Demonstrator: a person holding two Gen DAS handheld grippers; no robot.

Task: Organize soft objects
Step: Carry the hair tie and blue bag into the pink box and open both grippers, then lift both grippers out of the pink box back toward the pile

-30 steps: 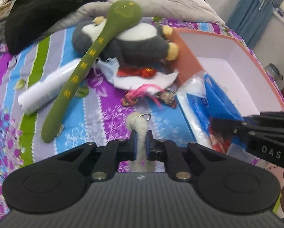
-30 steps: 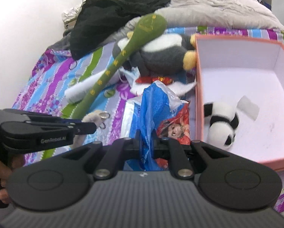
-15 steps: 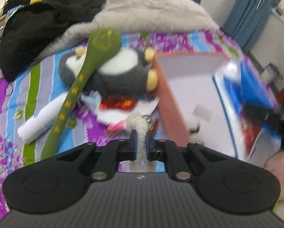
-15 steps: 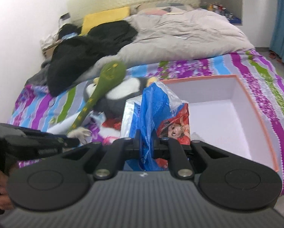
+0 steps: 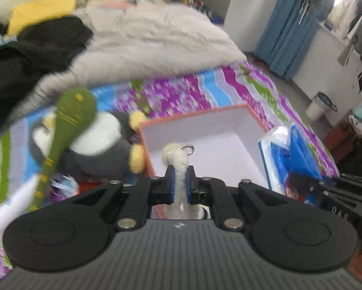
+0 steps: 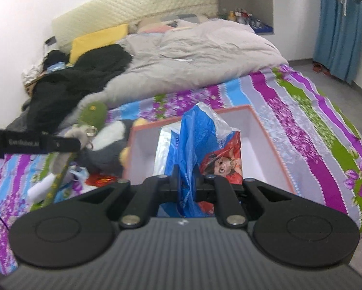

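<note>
My left gripper [image 5: 179,184] is shut on a small cream plush keychain [image 5: 177,159] with a metal ring, held above the near left part of the orange-rimmed white box [image 5: 229,142]. My right gripper [image 6: 187,187] is shut on a blue plastic bag [image 6: 200,142] with a cartoon print, lifted over the same box [image 6: 260,145]. In the left wrist view the bag [image 5: 294,162] hangs at the right, at the box's right side. A grey and white penguin plush [image 5: 94,145] lies left of the box with a long green plush [image 5: 67,125] across it.
A grey quilt [image 6: 193,55] and black clothes [image 6: 69,84] are heaped at the bed's head, beside a yellow pillow [image 6: 96,38]. A white roll [image 5: 14,205] and small scraps lie left of the penguin. Blue curtains [image 5: 287,31] and a small bin [image 5: 320,105] stand past the bed's right side.
Both grippers have risen and moved toward the box, carrying the keychain and the blue bag. The bag and keychain now hang over the box instead of over the striped sheet.
</note>
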